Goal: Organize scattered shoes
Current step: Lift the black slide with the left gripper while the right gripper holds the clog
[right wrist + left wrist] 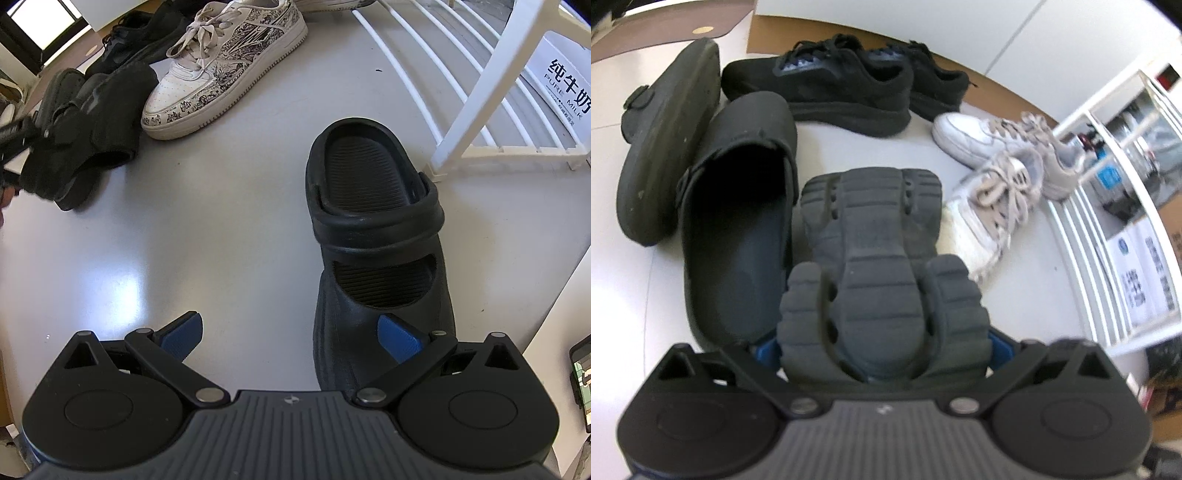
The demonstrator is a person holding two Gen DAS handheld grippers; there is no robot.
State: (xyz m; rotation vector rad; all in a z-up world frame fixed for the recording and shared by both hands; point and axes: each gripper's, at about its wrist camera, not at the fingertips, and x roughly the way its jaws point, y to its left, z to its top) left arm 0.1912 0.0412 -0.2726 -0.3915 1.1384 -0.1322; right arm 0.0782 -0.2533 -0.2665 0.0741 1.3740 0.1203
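Note:
My left gripper (882, 347) is shut on a dark grey clog (875, 251), held sole-up above the floor. Beyond it lie an upright black slide (738, 229), an overturned black slide (668, 136), a pair of black sneakers (842, 85) and two white sneakers (993, 177). In the right wrist view, my right gripper (291, 338) is open and empty, just above the floor. A matching black clog (373, 236) stands upright, its toe end beside my right blue fingertip (399, 338). A printed white sneaker (225, 70) lies further off.
A white slatted shoe rack (476, 96) stands at the right, with a milk carton box (565, 88) behind it. The black slides and my left gripper's clog show at far left in the right wrist view (85, 122). Grey floor (207, 206) lies between.

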